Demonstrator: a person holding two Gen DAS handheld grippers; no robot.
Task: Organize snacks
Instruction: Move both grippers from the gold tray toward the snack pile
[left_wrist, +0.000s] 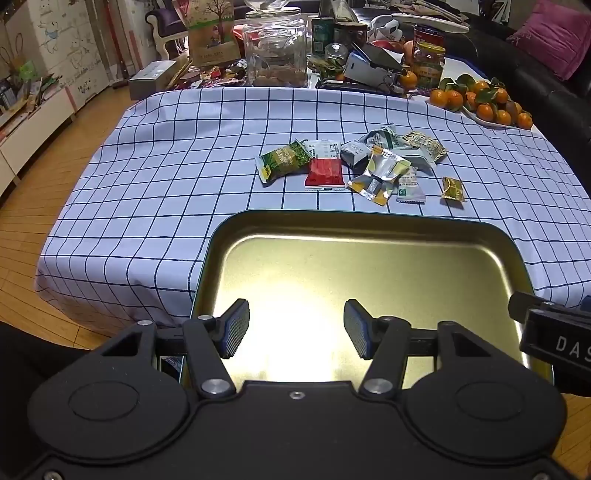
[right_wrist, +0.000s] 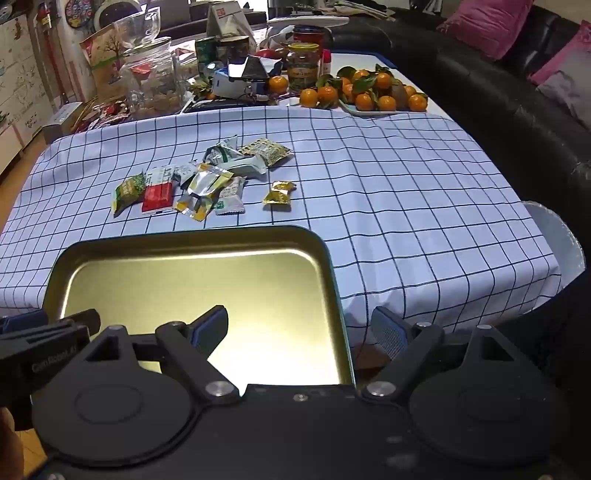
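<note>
From the left wrist camera I see my left gripper (left_wrist: 296, 328) tilted down over the gold metal tray (left_wrist: 369, 229), its jaws spread wide with nothing between them, only the tray's bare floor below. The snack packets (left_wrist: 354, 166) lie in a loose cluster on the checked tablecloth (left_wrist: 166, 166) at about twelve to one o'clock, just past the tray's far rim: a green packet (left_wrist: 282, 160) at the left end, a red packet (left_wrist: 325, 172) touching it, and a small gold-wrapped sweet (left_wrist: 453, 189) apart at the right end. This view alone shows the wooden floor (left_wrist: 55, 155) at nine o'clock, and a black part of the other tool pokes in at three o'clock. From the right wrist camera my right gripper (right_wrist: 301, 332) is also released and empty, angled down, straddling the tray's (right_wrist: 184, 240) right wall: one finger over the tray floor, the other outside it over the cloth (right_wrist: 406, 184). Here the snack packets (right_wrist: 199, 184) sit at eleven o'clock, beyond the tray. Only this view shows the black sofa (right_wrist: 517, 110) with pink cushions (right_wrist: 487, 26) at two o'clock, and the plate of mandarins (right_wrist: 369, 96) at twelve.
</note>
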